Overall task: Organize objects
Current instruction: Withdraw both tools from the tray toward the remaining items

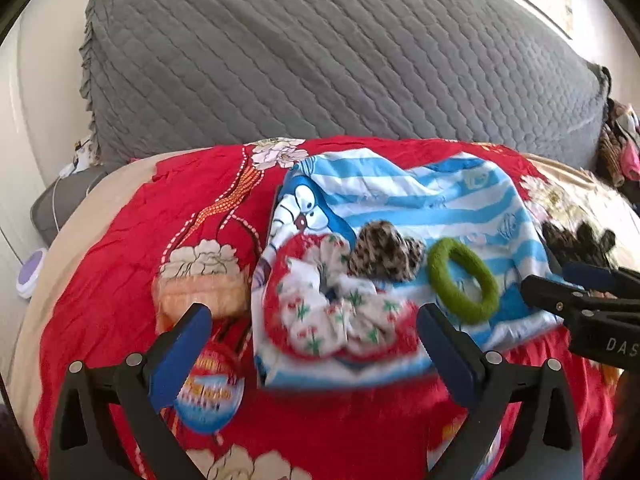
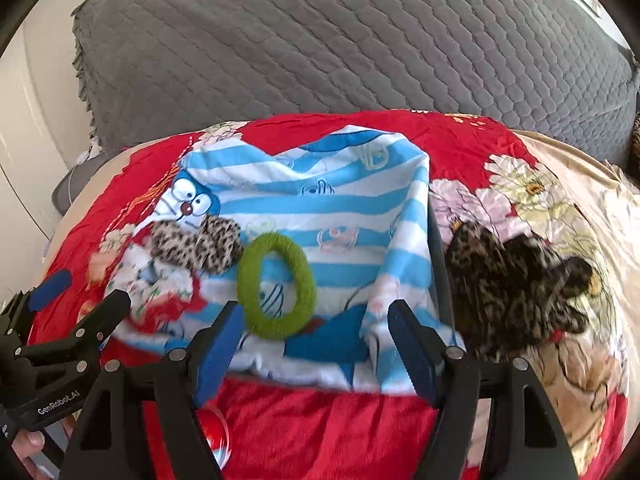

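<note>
A blue-and-white striped cartoon cloth (image 1: 400,196) (image 2: 320,200) lies spread on a red floral bedsheet (image 1: 120,240). On it rest a white-and-red floral scrunchie (image 1: 332,308) (image 2: 152,292), a pale leopard scrunchie (image 1: 384,252) (image 2: 196,244) and a green ring hair tie (image 1: 438,272) (image 2: 249,280). A dark mottled scrunchie (image 2: 508,280) (image 1: 576,240) sits on the sheet right of the cloth. My left gripper (image 1: 312,320) hangs open above the floral scrunchie, pads clear of it. My right gripper (image 2: 318,312) is open over the cloth's near edge, the green ring beside its left finger.
A large grey quilted pillow (image 1: 320,60) (image 2: 360,40) fills the back. A purple-and-white round device (image 1: 30,272) sits off the bed at left. A heap of clothes (image 1: 620,140) lies at far right. A person's fingers (image 2: 28,440) hold the left gripper's handle.
</note>
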